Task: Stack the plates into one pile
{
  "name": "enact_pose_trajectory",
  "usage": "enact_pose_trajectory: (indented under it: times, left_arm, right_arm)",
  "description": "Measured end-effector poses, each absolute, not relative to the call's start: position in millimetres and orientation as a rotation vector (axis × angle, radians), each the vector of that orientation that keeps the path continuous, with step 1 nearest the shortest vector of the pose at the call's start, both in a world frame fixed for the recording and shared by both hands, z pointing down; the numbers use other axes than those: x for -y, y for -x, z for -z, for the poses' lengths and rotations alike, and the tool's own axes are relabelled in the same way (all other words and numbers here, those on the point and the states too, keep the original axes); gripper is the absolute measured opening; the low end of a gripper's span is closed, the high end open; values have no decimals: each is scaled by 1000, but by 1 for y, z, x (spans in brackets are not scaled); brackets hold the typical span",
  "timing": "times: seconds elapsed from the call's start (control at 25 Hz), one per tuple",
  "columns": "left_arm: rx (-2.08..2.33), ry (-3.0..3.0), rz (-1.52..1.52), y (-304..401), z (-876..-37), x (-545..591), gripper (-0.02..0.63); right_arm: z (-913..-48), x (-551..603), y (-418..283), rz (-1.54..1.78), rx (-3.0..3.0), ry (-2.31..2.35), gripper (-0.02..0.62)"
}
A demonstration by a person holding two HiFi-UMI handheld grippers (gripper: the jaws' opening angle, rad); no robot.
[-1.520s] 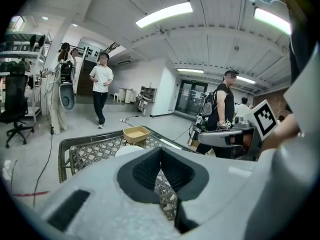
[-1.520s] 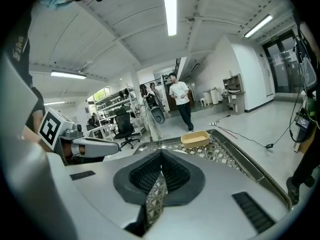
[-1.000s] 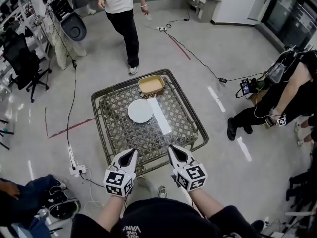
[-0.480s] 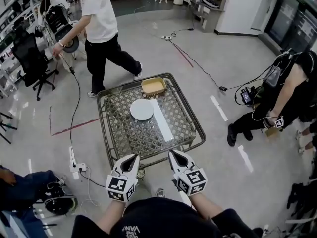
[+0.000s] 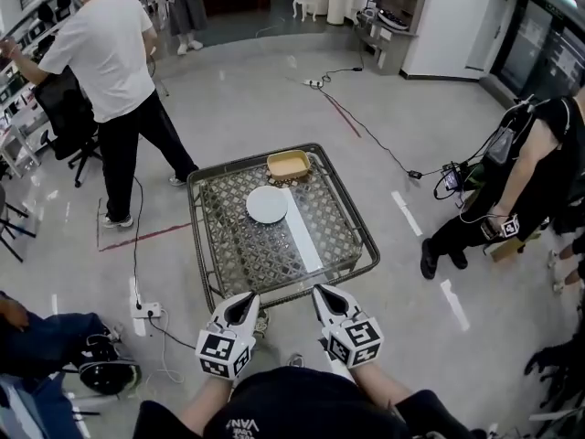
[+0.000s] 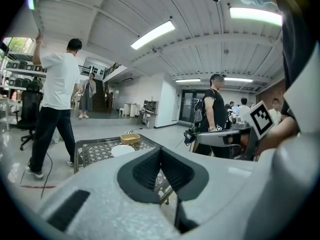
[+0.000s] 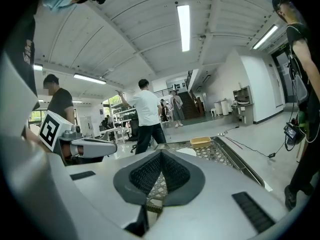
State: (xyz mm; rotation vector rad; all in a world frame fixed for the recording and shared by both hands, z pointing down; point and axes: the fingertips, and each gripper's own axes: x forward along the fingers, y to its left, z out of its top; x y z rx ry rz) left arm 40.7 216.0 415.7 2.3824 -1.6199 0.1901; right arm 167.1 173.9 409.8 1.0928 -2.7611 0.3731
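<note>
Left gripper (image 5: 245,297) and right gripper (image 5: 322,292) closed, empty, just near of the table (image 5: 239,250). Plate (image 5: 267,205) lies toward its far side, yellow dish (image 5: 288,164) just beyond.

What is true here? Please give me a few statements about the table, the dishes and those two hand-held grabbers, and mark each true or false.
1. The white round plate lies on the table. True.
2. The yellow dish is stacked on the white round plate. False: it sits on the table by itself, nearer the far edge.
3. The left gripper holds a plate. False: its fingers are closed together on nothing.
4. The right gripper is shut and empty. True.
5. A person in a white shirt stands on the floor off to one side of the table. True.
</note>
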Motion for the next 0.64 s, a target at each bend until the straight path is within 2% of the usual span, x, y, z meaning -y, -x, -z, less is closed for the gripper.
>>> enact_pose_trajectory:
  times: [0.64]
  left_arm:
    - [1628,-2383,-185,-50,-406,-230,20]
  right_arm:
    - [-406,-188,-183,-386,2755,-1085,2]
